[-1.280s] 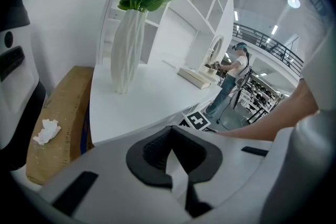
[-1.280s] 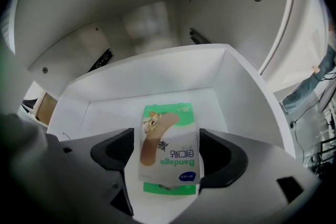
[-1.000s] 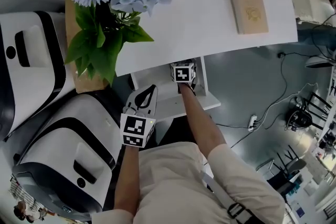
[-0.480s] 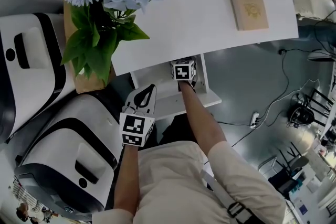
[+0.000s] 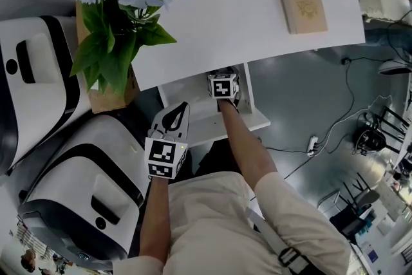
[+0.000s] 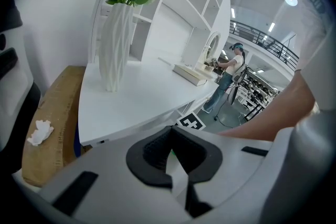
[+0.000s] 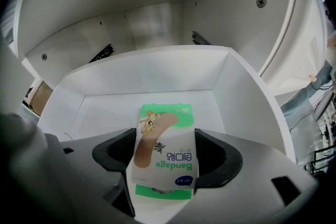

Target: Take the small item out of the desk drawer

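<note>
— Where does the right gripper [image 7: 164, 139] stand?

— Inside the open drawer [image 7: 157, 73], jaws clenched on the bandage box [image 7: 164, 160]: one jaw presses its edge at 9 o'clock, the other at 3 o'clock. So I judge the grasp made and the lift-out not yet begun.

— And the next move?

— Draw the box back toward 6 o'clock and up, clear of the drawer's front and of the desk [image 5: 257, 16] edge that overhangs at 12 o'clock. No harder squeeze; I'd expect thin card to buckle.

— The other tool?

— The left gripper [image 5: 172, 120] hangs at 7 o'clock of the right one, outside the drawer, jaws pressed together on nothing.

— What does the box look like?

— A slim, flat carton, green-edged, with a white face that shows a tan plaster strip and small cartoon figures. "Bandage" reads upside down from the gripper. Its far end points to 12 o'clock, over the bare white drawer floor.
</note>
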A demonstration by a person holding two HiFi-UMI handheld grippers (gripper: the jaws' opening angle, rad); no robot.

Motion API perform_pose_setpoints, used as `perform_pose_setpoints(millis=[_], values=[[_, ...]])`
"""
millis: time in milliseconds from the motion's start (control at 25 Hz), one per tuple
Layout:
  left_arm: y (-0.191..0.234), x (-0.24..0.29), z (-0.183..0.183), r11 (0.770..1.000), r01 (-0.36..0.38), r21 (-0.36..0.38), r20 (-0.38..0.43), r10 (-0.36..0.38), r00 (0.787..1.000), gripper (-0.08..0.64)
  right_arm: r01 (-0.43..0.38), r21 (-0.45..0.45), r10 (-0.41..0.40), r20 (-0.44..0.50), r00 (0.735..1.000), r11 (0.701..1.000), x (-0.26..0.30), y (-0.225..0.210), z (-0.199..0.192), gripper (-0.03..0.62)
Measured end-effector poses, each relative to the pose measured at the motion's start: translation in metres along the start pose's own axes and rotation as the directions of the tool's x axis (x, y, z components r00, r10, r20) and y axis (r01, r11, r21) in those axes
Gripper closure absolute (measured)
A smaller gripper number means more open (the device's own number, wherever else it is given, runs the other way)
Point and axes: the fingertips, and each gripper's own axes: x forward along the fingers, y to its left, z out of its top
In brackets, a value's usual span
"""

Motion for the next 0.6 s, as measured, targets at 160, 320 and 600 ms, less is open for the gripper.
perform_pose_setpoints(millis=[160, 320, 600], values=[[-0.005, -0.003, 0.0, 1.0, 0.001, 0.005, 0.0, -0.001, 1.0, 0.545, -0.006, -0.01, 0.006, 0.001, 1.0, 1.0, -0.002, 0.001, 0.002, 0.229], [-0.005, -0.005, -0.001, 1.0, -0.007, 0.003, 0.004, 0.007, 1.0, 0.545, -0.009, -0.02, 0.009, 0.001, 1.0, 1.0, -0.004, 0.002, 0.002, 0.229], [0.001, -0.008, -0.017, 0.999, -0.031, -0.036, -0.004, 0.031, 1.0, 0.545, -0.086, -0.102, 0.089, 0.026, 0.996, 0.991, -0.019, 0.025, 0.01, 0.229]])
